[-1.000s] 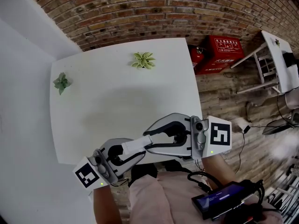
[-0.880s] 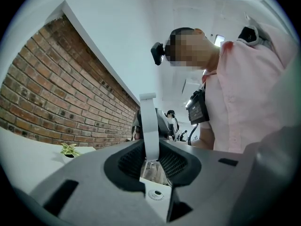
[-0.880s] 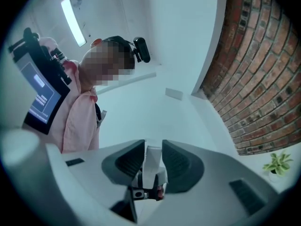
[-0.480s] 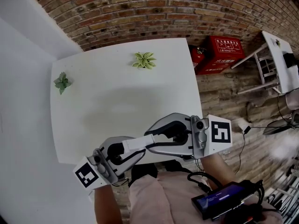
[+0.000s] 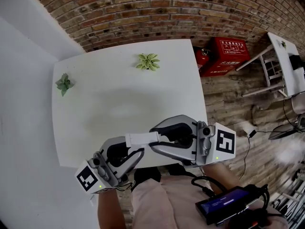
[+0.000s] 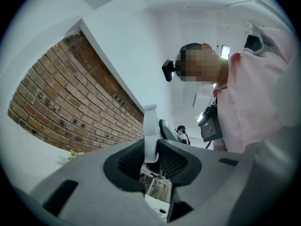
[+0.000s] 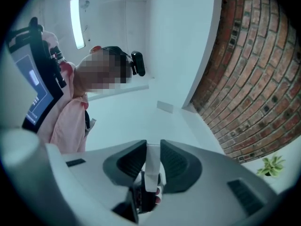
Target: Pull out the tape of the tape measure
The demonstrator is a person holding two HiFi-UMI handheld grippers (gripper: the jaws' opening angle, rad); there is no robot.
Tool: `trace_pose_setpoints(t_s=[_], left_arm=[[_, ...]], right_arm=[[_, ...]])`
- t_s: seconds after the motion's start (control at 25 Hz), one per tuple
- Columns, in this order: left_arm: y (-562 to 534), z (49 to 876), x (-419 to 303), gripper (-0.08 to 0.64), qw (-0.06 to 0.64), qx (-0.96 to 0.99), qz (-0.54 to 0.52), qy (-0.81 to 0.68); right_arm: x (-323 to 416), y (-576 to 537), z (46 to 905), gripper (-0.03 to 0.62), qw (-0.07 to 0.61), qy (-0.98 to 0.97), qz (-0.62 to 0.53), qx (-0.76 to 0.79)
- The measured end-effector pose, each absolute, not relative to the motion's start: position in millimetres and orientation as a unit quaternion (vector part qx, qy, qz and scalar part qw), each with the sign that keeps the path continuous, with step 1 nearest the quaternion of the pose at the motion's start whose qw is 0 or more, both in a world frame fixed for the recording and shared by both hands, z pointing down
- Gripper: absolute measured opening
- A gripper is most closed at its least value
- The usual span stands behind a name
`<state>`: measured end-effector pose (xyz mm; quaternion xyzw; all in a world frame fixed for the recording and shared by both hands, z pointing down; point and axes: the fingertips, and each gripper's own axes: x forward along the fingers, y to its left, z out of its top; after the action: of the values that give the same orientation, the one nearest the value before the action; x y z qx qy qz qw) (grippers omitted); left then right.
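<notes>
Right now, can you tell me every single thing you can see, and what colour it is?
table: one, white, middle.
plants: two, green, on the table, far edge and left edge.
brick wall: one, reddish-brown, behind the table.
box: one, red, floor right of the table.
fire extinguisher: one, red, beside the box.
side table: one, white, far right.
tape: one, white, between both grippers.
screen device: one, dark, at the person's waist.
left gripper: one, grey, shut on the tape.
right gripper: one, grey, shut on the tape.
</notes>
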<state>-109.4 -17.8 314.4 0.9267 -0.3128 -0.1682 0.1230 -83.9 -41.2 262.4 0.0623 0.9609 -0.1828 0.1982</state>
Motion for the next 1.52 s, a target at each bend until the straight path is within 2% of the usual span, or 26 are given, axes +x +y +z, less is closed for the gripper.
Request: trace_pose_setpoints(t_s=[0.12,0.24,0.44,0.56,0.8,1.08,1.16,1.36,1.4,1.52], left_arm=[[-10.9,311.1,-108.1,0.097,0.135,0.932,-0.183,-0.282],[-6.9,310.6,-103.8,0.095,0.141,0.937,-0.184,-0.26],[-3.6,308.1,-103.5,0.095,0.144,0.939,-0.189,-0.25],[3.4,300.3,-104.5,0.095,0.16,0.94,-0.213,-0.214],[22.1,277.1,-105.1,0.095,0.178,0.938,-0.266,-0.133],[36.9,269.2,-98.7,0.095,0.197,0.937,-0.279,-0.066],[42.8,273.4,-89.5,0.095,0.205,0.943,-0.26,-0.043],[52.8,286.2,-63.9,0.095,0.232,0.948,-0.217,0.005],[53.8,287.0,-61.0,0.095,0.237,0.947,-0.217,0.011],[54.8,287.2,-61.7,0.095,0.243,0.942,-0.229,0.017]], right_arm=[[-83.8,-31.8,255.6,0.102,0.197,0.962,-0.17,0.077],[-80.0,-27.8,245.0,0.183,0.215,0.955,-0.177,0.1],[-68.8,-28.2,247.2,0.212,0.204,0.948,-0.197,0.14],[-55.1,-33.3,242.2,0.221,0.221,0.927,-0.232,0.197],[-56.0,-30.0,238.6,0.23,0.207,0.929,-0.209,0.226],[-70.6,-2.0,234.8,0.33,0.185,0.897,-0.234,0.325],[-75.6,8.1,233.6,0.382,0.17,0.893,-0.228,0.349],[-77.1,44.5,236.0,0.44,0.12,0.873,-0.191,0.431],[-75.4,48.5,235.5,0.424,0.119,0.869,-0.187,0.442],[-71.6,55.0,232.0,0.304,0.133,0.861,-0.178,0.457]])
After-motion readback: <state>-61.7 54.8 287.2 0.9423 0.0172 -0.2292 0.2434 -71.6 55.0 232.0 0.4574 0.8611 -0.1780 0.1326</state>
